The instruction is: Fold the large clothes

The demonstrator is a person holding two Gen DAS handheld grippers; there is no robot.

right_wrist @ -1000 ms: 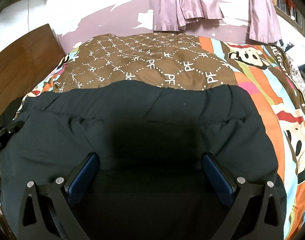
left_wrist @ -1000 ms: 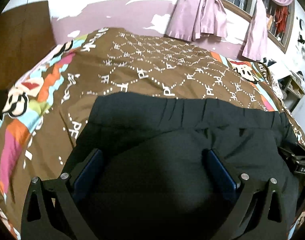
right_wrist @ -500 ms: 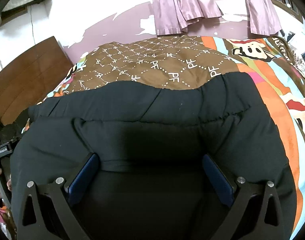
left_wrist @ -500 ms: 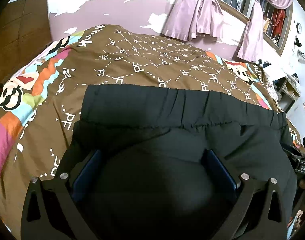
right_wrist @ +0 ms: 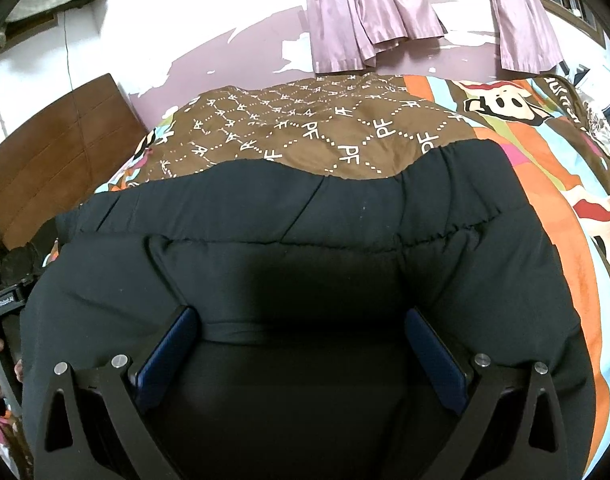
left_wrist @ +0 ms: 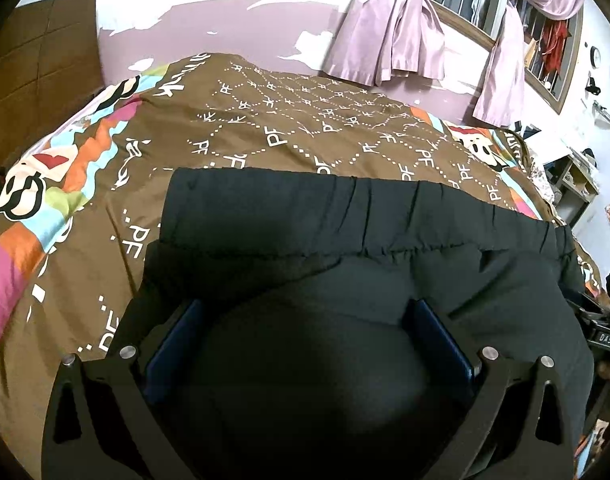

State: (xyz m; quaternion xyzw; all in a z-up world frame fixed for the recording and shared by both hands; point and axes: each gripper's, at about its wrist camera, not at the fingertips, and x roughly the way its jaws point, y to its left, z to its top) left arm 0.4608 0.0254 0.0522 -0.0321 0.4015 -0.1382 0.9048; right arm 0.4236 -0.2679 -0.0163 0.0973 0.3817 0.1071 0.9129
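A black padded garment [left_wrist: 345, 248], its elastic hem toward the far wall, lies across the near half of the patterned quilt [left_wrist: 289, 128] on the bed. Both the left gripper [left_wrist: 305, 320] and the right gripper [right_wrist: 301, 324] have their jaws spread wide with dark cloth bulging between them, not pinched. I'd worry the slippery padding slides off the near edge, or only one layer gets caught.
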